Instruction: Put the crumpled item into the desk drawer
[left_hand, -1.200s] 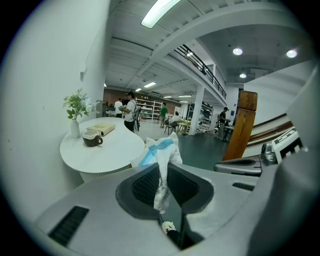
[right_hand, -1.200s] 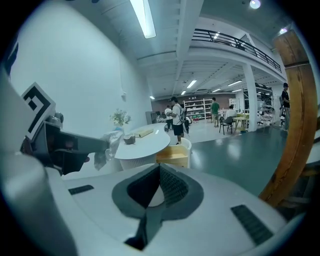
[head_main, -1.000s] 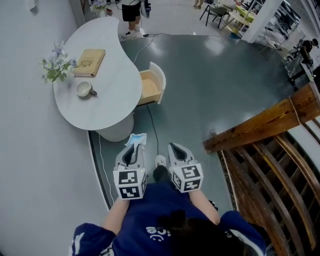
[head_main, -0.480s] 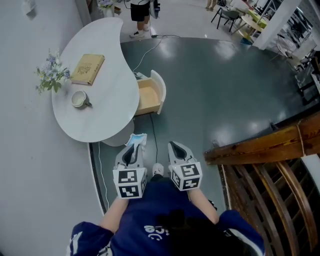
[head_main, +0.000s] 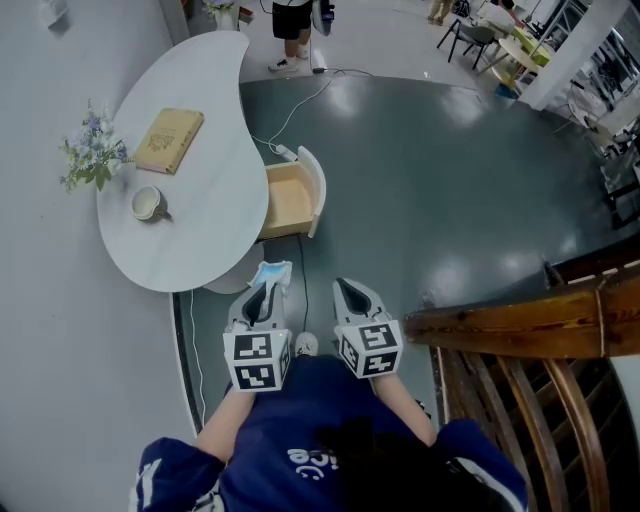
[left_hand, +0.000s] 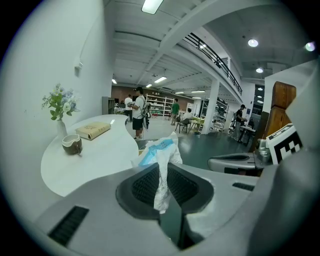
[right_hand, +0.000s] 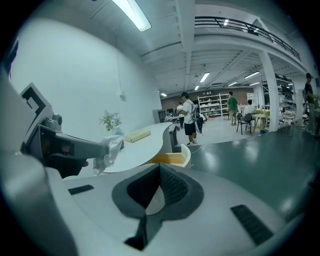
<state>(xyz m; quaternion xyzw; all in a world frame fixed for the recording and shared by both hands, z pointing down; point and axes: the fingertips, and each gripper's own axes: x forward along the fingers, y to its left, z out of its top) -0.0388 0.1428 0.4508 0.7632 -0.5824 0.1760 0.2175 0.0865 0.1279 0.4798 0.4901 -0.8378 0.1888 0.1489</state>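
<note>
While the drawer (head_main: 286, 200) is standing open at the side of the white desk (head_main: 205, 215), I am holding the crumpled item (head_main: 272, 272) in my left gripper (head_main: 266, 292).

Left jaws: closing on the item and pinching its lower end between the pads. The white and blue upper part is sticking out past the tips, loose.

Right gripper (head_main: 349, 293): jaws are meeting at the tips with nothing between them. It is riding level beside the left, apart from it.

Position: both grippers are pointing ahead and somewhat down, over the dark floor (head_main: 440, 190). The item is hanging short of the desk's near end, and the drawer is lying well beyond it. The drawer's wooden inside is showing bare as far as I can see.

On the surface: a book (head_main: 170, 139), a cup (head_main: 147, 203) and a small bunch of flowers (head_main: 88, 160), all away from the drawer.

Step, as I am reading it: the grasp is done and the carry to the drawer is in hand. The release is not yet done.

Next move, as I am judging it: bringing the left jaws over the open drawer, clear of its white front (head_main: 316, 188), lowering the loose end inside the walls, then parting the jaws. The item is looking light, so it may be clinging to a pad.
</note>
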